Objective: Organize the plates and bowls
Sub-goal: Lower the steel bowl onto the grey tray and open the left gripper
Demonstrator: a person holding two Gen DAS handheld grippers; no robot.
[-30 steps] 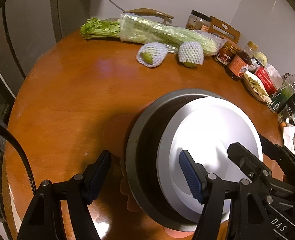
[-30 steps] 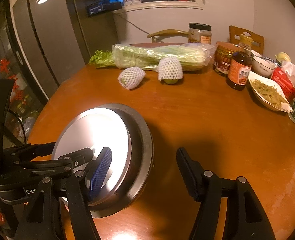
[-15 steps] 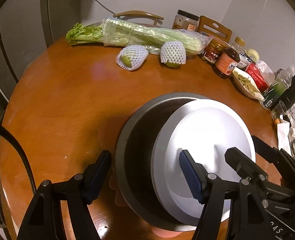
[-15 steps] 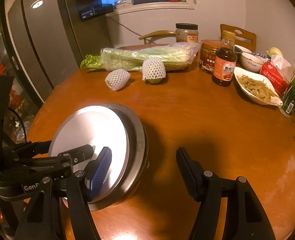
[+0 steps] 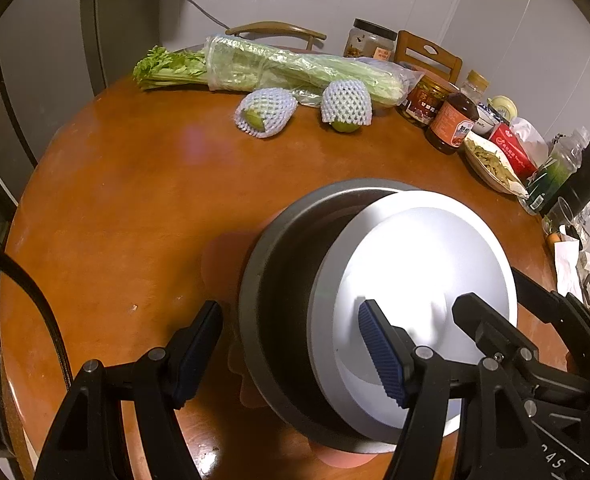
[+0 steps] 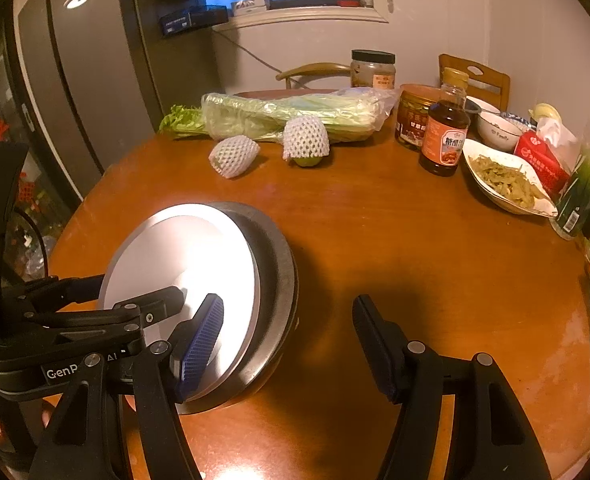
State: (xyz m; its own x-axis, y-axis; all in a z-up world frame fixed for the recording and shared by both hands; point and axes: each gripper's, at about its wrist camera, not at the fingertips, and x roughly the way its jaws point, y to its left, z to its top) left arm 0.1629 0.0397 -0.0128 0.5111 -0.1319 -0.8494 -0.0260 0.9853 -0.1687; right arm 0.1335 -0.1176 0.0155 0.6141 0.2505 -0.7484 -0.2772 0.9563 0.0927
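**Both jaws wide over stacked dishes**

Left gripper point(image 5: 291, 346) jaws spread wide, straddling the dark bowl's point(image 5: 273, 304) near rim; white plate point(image 5: 419, 280) tilted inside it. Right gripper point(image 6: 289, 338) jaws wide too, plate by its left finger. Beyond, netted fruit point(image 6: 234, 156), then bagged celery point(image 6: 291, 116) on the surface point(image 6: 415, 248).

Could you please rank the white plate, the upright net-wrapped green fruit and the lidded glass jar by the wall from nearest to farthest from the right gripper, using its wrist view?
1. White plate, lower left, beside the right gripper.
2. Net-wrapped green fruit, mid-table, centre.
3. Lidded glass jar, far edge, by the wall.
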